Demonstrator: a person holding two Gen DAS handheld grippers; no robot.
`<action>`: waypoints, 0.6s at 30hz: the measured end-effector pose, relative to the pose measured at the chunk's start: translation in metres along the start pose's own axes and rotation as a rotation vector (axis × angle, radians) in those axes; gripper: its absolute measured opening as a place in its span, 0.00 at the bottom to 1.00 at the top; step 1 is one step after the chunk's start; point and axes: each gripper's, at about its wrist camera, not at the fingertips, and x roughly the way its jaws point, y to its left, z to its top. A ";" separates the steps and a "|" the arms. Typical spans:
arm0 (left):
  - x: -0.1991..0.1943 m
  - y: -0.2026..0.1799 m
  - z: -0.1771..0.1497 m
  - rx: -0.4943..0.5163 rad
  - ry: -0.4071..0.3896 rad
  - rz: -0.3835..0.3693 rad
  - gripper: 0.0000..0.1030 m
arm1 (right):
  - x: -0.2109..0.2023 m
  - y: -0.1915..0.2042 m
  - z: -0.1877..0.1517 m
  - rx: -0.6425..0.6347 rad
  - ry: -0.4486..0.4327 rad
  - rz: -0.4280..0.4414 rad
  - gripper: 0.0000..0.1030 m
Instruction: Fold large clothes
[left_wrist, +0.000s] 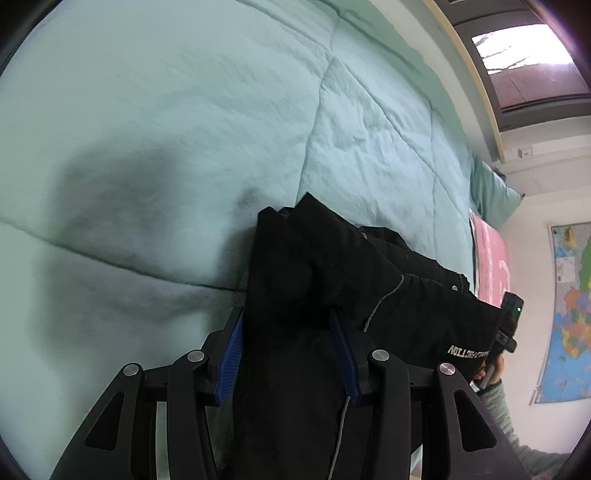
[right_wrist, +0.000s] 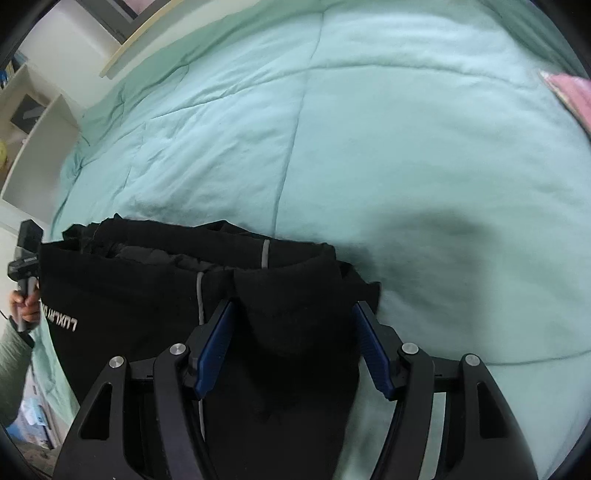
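A black hooded garment (left_wrist: 332, 280) with white lettering and a grey drawstring is held up over a mint-green quilted bed (left_wrist: 184, 110). My left gripper (left_wrist: 288, 325) is shut on a thick bunch of its fabric, blue pads pressed on both sides. In the right wrist view the same garment (right_wrist: 147, 288) hangs between the two grippers. My right gripper (right_wrist: 295, 317) is shut on the garment's other bunched end. The right gripper's handle (left_wrist: 508, 325) shows at the garment's far edge in the left view; the left gripper's handle (right_wrist: 26, 258) shows in the right view.
The green quilt (right_wrist: 369, 129) fills most of both views. A pink item (left_wrist: 489, 266) and a green pillow (left_wrist: 491, 188) lie at the bed's head. A wall map (left_wrist: 569, 314) and a window (left_wrist: 524, 55) are beyond. White shelves (right_wrist: 33, 140) stand by the bed's foot.
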 end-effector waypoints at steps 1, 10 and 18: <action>0.003 0.001 0.002 -0.007 0.002 -0.013 0.46 | 0.002 0.000 0.001 -0.001 -0.006 -0.005 0.49; -0.020 -0.024 -0.013 0.092 -0.169 -0.062 0.13 | -0.038 0.026 -0.016 -0.016 -0.131 -0.113 0.20; -0.098 -0.062 -0.003 0.061 -0.415 -0.069 0.13 | -0.107 0.057 0.005 -0.035 -0.273 -0.307 0.16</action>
